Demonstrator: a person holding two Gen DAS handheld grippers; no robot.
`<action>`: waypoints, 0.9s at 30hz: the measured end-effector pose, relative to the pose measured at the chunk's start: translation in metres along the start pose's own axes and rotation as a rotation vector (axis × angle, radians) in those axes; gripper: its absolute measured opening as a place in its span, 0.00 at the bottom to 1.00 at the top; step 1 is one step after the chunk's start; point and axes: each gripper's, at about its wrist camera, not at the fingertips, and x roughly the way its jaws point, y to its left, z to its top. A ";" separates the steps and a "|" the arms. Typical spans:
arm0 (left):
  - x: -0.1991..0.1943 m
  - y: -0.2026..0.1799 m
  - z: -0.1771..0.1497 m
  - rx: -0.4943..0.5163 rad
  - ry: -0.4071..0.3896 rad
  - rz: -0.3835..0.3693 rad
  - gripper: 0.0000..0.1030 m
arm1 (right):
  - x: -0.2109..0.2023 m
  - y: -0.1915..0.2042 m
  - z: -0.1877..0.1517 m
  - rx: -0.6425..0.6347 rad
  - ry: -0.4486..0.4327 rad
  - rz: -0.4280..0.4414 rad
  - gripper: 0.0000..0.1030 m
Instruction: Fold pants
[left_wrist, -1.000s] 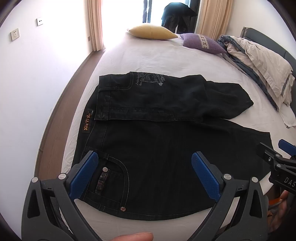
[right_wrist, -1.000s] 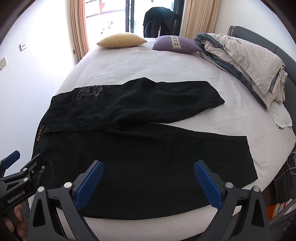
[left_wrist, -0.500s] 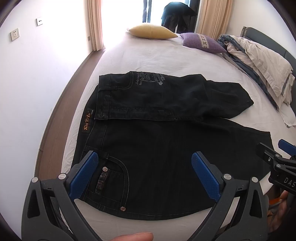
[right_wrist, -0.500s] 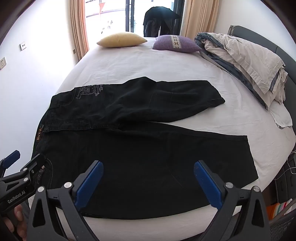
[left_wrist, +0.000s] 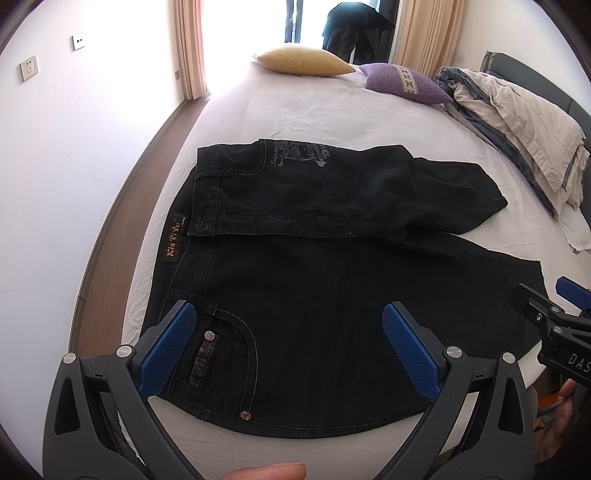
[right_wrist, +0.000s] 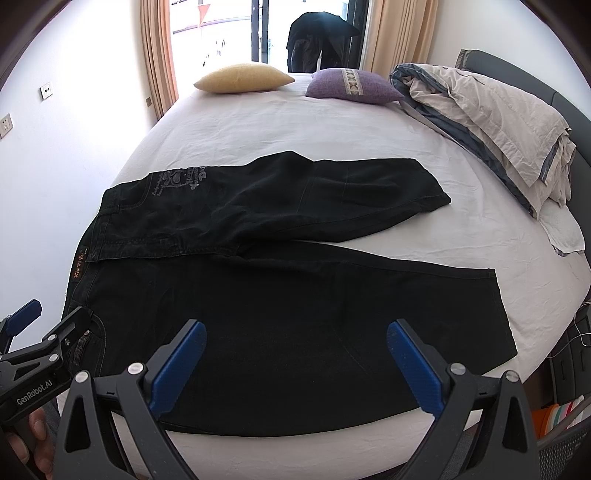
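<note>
Black jeans (left_wrist: 332, 280) lie flat on the white bed (left_wrist: 295, 107), waistband to the left, near leg stretched right, far leg folded over itself. They also show in the right wrist view (right_wrist: 295, 295). My left gripper (left_wrist: 288, 347) is open and empty above the front pocket near the waist. My right gripper (right_wrist: 295, 362) is open and empty above the near leg, toward the hem. Each gripper appears at the edge of the other's view.
A yellow pillow (right_wrist: 243, 77) and a purple pillow (right_wrist: 351, 85) lie at the far end of the bed. A bunched duvet (right_wrist: 491, 114) lies along the right side. A wall (left_wrist: 74, 155) and wooden floor strip are at the left.
</note>
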 end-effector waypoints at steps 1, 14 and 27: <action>0.000 0.000 0.000 0.000 0.001 0.001 1.00 | 0.001 0.000 0.000 -0.001 0.001 0.000 0.98; 0.037 0.017 0.038 0.088 -0.017 -0.168 1.00 | 0.023 -0.012 0.016 -0.055 0.027 0.147 0.98; 0.186 0.050 0.240 0.478 0.102 -0.161 1.00 | 0.077 -0.035 0.100 -0.266 -0.028 0.404 0.93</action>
